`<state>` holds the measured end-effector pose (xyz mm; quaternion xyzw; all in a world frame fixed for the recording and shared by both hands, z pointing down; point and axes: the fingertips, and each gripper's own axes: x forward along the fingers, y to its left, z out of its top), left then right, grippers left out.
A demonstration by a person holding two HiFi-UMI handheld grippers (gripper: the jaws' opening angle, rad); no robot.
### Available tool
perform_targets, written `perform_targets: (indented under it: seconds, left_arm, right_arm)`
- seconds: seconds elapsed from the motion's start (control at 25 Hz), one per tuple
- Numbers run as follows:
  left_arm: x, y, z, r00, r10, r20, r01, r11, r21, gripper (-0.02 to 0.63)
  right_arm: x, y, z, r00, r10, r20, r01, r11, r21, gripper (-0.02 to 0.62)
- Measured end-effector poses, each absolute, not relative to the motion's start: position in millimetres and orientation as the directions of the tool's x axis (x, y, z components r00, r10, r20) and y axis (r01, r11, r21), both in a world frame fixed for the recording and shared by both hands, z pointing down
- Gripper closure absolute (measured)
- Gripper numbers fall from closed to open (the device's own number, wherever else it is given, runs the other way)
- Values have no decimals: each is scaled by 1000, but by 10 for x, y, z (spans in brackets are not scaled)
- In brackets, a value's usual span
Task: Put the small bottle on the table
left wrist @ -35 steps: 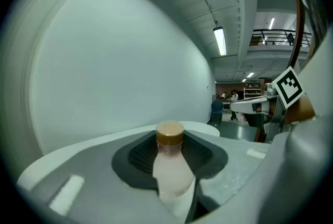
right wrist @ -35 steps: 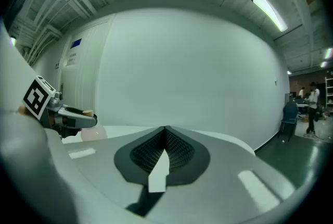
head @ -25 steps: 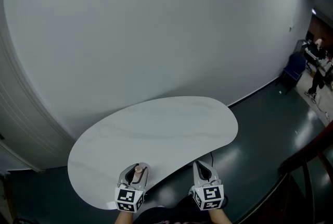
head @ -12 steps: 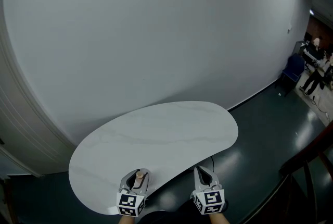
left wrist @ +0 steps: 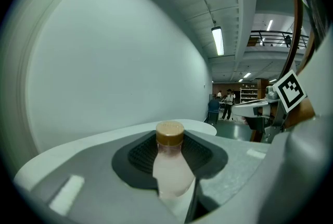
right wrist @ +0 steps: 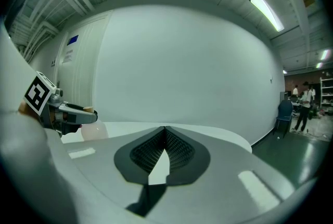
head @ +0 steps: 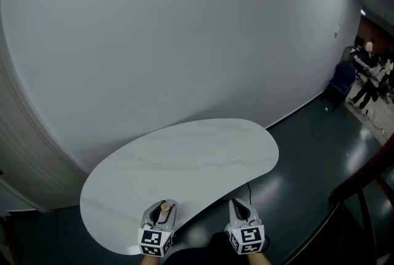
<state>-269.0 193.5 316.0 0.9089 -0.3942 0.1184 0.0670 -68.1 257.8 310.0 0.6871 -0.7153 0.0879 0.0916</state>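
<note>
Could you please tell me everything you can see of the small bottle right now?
The small bottle is pale, milky pink, seemingly plastic, with a round brown cap still on. It stands upright, clamped at its body between the left gripper's dark ribbed pads, at the white table's near edge. Whether its base touches the table cannot be told.

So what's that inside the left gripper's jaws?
A small bottle with a brown cap, standing upright and clamped between the left gripper's jaws. The jaws cover its lower part, so the base can't be seen.
</note>
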Motion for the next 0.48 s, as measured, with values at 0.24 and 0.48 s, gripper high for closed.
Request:
perform_targets:
  seconds: [0.24,0.48]
  left_arm:
    - [-2709,1899,3215,654,-704,277,-738,-675,27,465]
    - [-2637,1803,3162,634,-720,282,-754,-657,18,465]
  right_arm:
    - [-611,2550,3114,-28,-970,243,-1000,26,-11,584]
    - [-424,2476,3154,-18,-971,240,-1000,13,-22,584]
